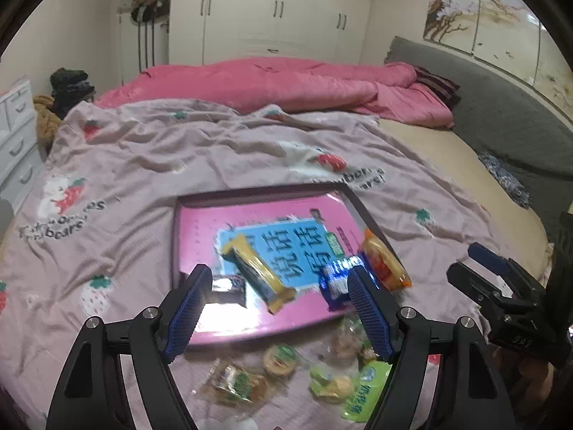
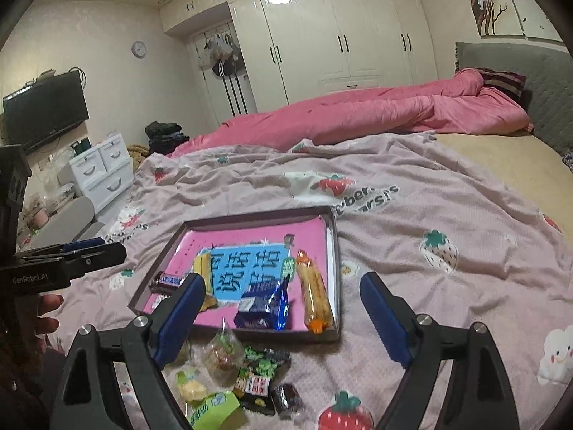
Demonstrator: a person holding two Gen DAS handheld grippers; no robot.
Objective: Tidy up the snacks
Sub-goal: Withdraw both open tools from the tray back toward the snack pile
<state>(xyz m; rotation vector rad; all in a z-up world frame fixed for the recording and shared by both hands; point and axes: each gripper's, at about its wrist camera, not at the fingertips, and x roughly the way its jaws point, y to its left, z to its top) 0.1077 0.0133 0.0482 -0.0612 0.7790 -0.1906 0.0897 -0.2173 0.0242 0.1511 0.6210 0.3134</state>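
A shallow tray (image 1: 186,236) (image 2: 333,251) with a pink floor and a blue label lies on the bedspread. In it are a yellow bar (image 1: 258,272) (image 2: 202,268), a small dark bar (image 1: 229,285) (image 2: 168,281), a blue packet (image 1: 333,283) (image 2: 265,304) and an orange packet (image 1: 383,265) (image 2: 313,294). Several loose wrapped snacks (image 1: 279,358) (image 2: 222,354) lie in front of the tray. My left gripper (image 1: 279,276) (image 2: 114,245) hovers open over the tray's near edge. My right gripper (image 2: 283,283) (image 1: 469,263) is open and holds nothing above the near right corner.
The crumpled strawberry-print bedspread (image 2: 412,222) covers the bed, with a pink quilt (image 2: 358,114) bunched behind it. A grey headboard (image 2: 537,82) stands on the right. White drawers (image 2: 104,168) and a television (image 2: 46,111) stand off the bed's left side. A hand (image 2: 46,311) holds the left gripper.
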